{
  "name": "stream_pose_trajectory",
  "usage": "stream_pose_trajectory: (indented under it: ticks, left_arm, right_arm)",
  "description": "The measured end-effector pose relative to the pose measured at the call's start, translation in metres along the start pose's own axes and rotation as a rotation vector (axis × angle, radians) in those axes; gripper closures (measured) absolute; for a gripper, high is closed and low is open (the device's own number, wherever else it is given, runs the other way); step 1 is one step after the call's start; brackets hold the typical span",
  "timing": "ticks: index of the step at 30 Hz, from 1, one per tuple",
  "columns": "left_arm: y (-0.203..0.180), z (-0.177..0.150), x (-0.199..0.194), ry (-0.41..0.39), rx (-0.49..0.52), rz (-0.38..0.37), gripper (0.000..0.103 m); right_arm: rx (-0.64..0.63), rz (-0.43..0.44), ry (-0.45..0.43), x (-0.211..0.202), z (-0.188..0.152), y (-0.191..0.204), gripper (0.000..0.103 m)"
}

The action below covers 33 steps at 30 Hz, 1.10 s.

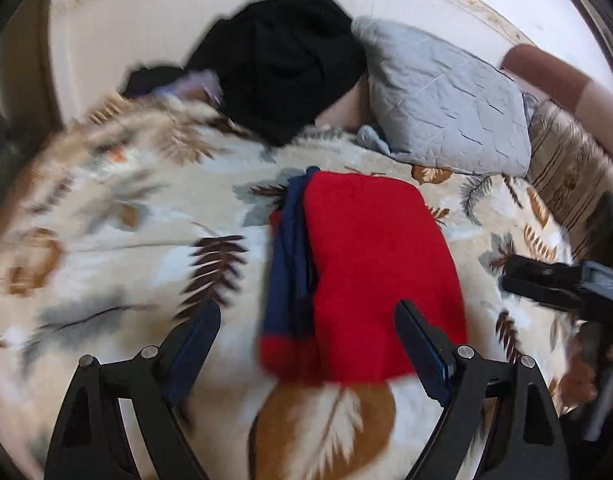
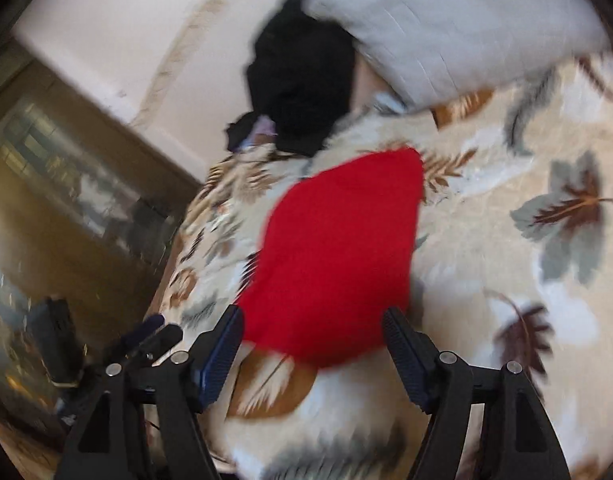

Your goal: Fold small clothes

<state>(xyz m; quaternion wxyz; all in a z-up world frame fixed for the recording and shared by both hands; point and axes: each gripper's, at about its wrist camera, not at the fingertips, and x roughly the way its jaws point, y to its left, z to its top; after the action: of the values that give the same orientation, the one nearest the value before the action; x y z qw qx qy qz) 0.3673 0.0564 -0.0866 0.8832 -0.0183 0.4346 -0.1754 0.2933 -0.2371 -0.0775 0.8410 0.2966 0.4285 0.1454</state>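
step: approach red knit garment with navy trim [image 1: 370, 276], lying flat on leaf-print fleece bed blanket [image 1: 118, 216] | left tool [image 1: 306, 344] spread wide, empty | right tool [image 2: 312, 344] spread, empty | tip: pinch both near corners, fold evenly away toward black clothes heap [image 1: 282, 68]

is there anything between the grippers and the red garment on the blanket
Nothing visible does. The red garment lies flat on the leaf-print blanket, straight ahead of the open left gripper and right gripper. The black clothes and grey pillow sit beyond it.
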Motion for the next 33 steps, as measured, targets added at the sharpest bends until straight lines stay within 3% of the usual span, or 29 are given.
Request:
stream_pose_trajectory:
  ticks: [6, 9, 12, 13, 15, 16, 17, 19, 24, 30, 33]
  left_arm:
    - [0.024, 0.024, 0.074, 0.096, -0.071, -0.193, 0.014]
    - [0.026, 0.028, 0.099, 0.158, -0.088, -0.285, 0.014]
    - [0.025, 0.026, 0.114, 0.208, -0.109, -0.323, 0.014]
    - [0.024, 0.025, 0.117, 0.211, -0.117, -0.329, 0.014]
    - [0.022, 0.024, 0.117, 0.202, -0.120, -0.342, 0.020]
    - [0.020, 0.024, 0.115, 0.190, -0.110, -0.349, 0.036]
    - [0.018, 0.024, 0.112, 0.180, -0.099, -0.352, 0.043]
    - [0.011, 0.024, 0.099, 0.158, -0.058, -0.344, 0.054]
    - [-0.015, 0.019, 0.064, 0.134, -0.012, -0.385, 0.062]
    - [-0.052, -0.007, -0.002, 0.085, 0.011, -0.421, 0.063]
    - [-0.068, -0.029, -0.020, 0.081, 0.021, -0.381, 0.064]
  right_arm:
    - [0.134, 0.004, 0.060, 0.087, 0.052, -0.071, 0.028]
    - [0.160, 0.100, 0.087, 0.113, 0.059, -0.085, 0.028]
    - [0.128, 0.136, 0.128, 0.140, 0.059, -0.080, 0.027]
    - [0.116, 0.140, 0.117, 0.143, 0.057, -0.078, 0.029]
    - [0.107, 0.139, 0.104, 0.146, 0.057, -0.073, 0.042]
    - [0.103, 0.142, 0.103, 0.146, 0.057, -0.071, 0.051]
    - [0.090, 0.141, 0.096, 0.143, 0.056, -0.068, 0.058]
    - [0.078, 0.140, 0.089, 0.134, 0.058, -0.063, 0.061]
    - [0.051, 0.171, 0.058, 0.098, 0.056, -0.040, 0.063]
    - [0.004, 0.206, 0.027, 0.031, 0.042, -0.018, 0.063]
    - [-0.020, 0.215, 0.031, -0.001, 0.024, -0.018, 0.063]
